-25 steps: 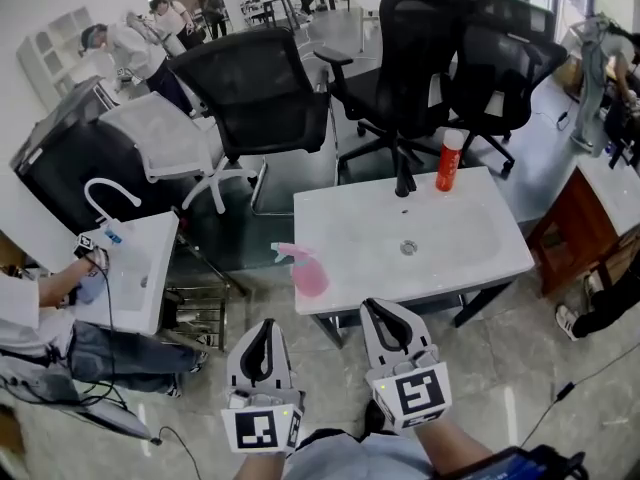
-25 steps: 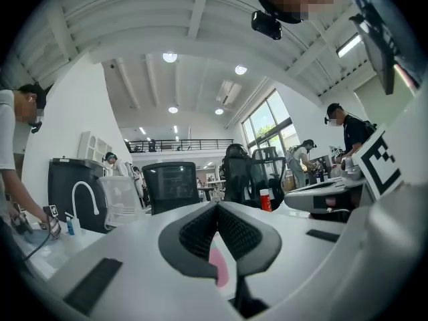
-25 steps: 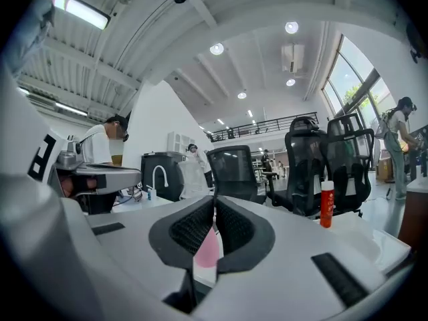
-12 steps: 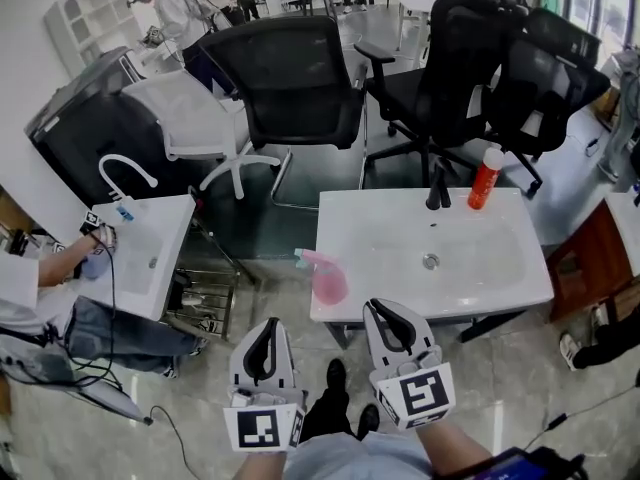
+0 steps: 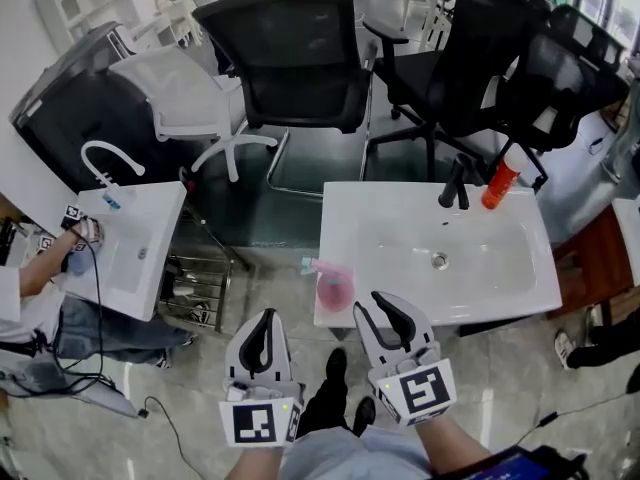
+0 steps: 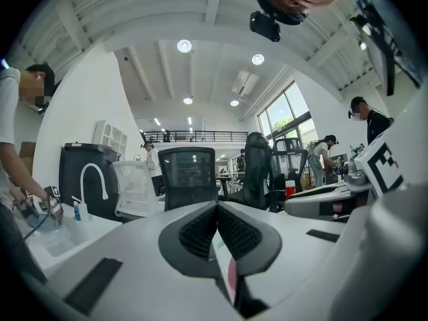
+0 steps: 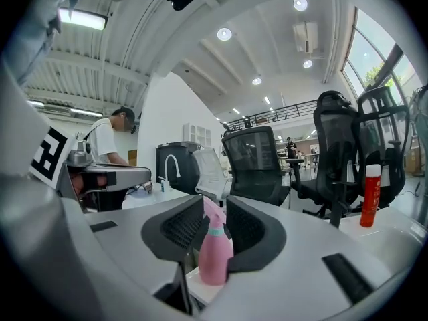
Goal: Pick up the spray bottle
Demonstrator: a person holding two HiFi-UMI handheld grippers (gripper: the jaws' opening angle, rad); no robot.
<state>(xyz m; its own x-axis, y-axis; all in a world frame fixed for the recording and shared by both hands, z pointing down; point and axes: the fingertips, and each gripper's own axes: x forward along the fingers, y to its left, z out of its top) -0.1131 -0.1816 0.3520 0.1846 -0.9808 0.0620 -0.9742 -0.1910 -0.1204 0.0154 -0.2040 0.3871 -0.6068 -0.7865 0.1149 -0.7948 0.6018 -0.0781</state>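
Note:
The pink spray bottle (image 5: 331, 287) stands upright on the front left corner of the white sink top (image 5: 480, 280). My right gripper (image 5: 374, 305) is just short of that front edge, a little right of the bottle. Its jaws are opening, and nothing is between them. In the right gripper view the spray bottle (image 7: 215, 254) shows through the gap, just beyond the right gripper (image 7: 215, 212). My left gripper (image 5: 263, 318) hangs over the floor left of the sink top, apart from the bottle. In the left gripper view the left gripper (image 6: 217, 207) has its pads together and holds nothing.
A red bottle (image 5: 499, 183) and a black faucet (image 5: 455, 182) stand at the sink top's far edge. Black office chairs (image 5: 290, 63) are behind it. To the left a second white sink (image 5: 120, 253) has a person's hand (image 5: 80, 233) at it. My feet (image 5: 335, 368) are below.
The sink top and pink bottle have come closer to both grippers. The right gripper's jaws have parted from shut. The left gripper stays shut.

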